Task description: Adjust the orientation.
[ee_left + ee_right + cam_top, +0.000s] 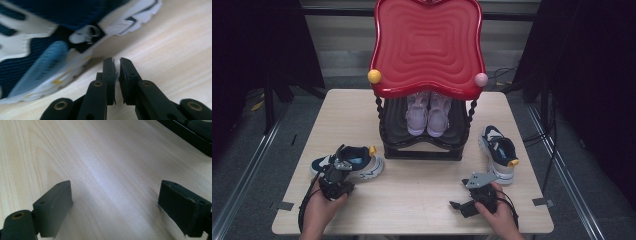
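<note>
A blue and white sneaker (362, 162) (37, 50) lies on its side at the left of the wooden table (412, 200). My left gripper (341, 164) (117, 60) sits right beside its sole, jaws closed together with nothing between them. A matching sneaker (499, 150) stands upright at the right of the table. Below it, near the front edge, my right gripper (467, 194) (116, 190) hovers low over bare wood, jaws wide open and empty.
A shoe rack with a red wavy top (427, 45) stands at the back middle of the table. A pair of pink shoes (427, 112) rests on its black lower shelf (422, 147). Its dark base edge (190, 137) crosses the right gripper view's top right corner.
</note>
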{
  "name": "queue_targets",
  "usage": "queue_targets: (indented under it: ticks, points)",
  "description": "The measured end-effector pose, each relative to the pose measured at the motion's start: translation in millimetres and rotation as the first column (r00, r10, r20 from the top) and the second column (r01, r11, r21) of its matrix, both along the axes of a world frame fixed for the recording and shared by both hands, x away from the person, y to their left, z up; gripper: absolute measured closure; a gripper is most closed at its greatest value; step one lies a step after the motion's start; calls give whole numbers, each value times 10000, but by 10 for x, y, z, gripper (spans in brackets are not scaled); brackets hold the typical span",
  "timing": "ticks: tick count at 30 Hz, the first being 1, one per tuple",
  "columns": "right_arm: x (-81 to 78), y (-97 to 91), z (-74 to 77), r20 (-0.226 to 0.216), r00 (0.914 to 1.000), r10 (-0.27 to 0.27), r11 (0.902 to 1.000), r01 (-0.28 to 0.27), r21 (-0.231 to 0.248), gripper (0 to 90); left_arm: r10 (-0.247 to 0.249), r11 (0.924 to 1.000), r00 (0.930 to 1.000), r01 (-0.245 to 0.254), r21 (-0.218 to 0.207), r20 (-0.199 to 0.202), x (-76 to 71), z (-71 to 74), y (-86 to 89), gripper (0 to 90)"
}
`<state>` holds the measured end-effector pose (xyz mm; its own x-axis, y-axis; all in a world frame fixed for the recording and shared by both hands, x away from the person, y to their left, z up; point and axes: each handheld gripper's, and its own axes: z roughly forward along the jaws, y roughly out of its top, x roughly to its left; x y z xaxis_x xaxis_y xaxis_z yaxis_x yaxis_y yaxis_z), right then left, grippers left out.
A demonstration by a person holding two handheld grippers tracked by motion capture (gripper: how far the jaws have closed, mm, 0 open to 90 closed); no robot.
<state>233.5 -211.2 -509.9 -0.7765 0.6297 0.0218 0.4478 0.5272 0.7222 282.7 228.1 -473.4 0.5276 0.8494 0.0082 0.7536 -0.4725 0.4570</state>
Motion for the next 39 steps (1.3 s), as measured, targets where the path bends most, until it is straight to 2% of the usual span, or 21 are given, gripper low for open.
queue_targets:
  ticks: [4,5,7,12,14,17,22,27,31,35,39]
  points:
    - [4,4,-1,-15,10000,16,10000,-16,20,112,292,9993,9995,-289,-219,98,54,-12,26,854]
    - [4,5,-1,-18,10000,13,10000,-13,20,112,327,9994,9994,-326,-68,122,68,-16,32,856]
    - [5,5,-1,-19,10000,8,10000,-8,18,112,526,9985,9986,-525,-184,103,91,-26,49,876]
    - [5,6,0,-24,10000,-18,10000,18,7,111,837,9965,9964,-837,17,162,141,-16,109,893]
    - [6,6,0,-20,10000,-10,10000,10,3,111,1109,9938,9935,-1105,-129,266,151,3,159,898]
    - [8,8,0,-16,10000,-2,10000,2,-5,109,1094,9940,9936,-1094,-36,294,177,18,187,898]
    - [13,11,0,-5,10000,6,10000,-6,-16,108,1383,9903,9897,-1387,76,362,264,10,220,899]
    - [13,11,0,-9,10000,6,10000,-6,-15,108,1321,9911,9909,-1325,143,265,391,15,240,900]
    - [14,12,1,-1,10000,-12,10000,12,-41,108,1396,9902,9901,-1395,-63,152,476,11,261,900]
    - [14,12,0,-1,10000,-10,10000,10,-40,108,1284,9908,9916,-1278,-436,130,445,55,254,899]
    - [15,13,0,-3,10000,1,10000,-2,-22,107,894,9943,9960,-889,-586,59,316,132,203,894]
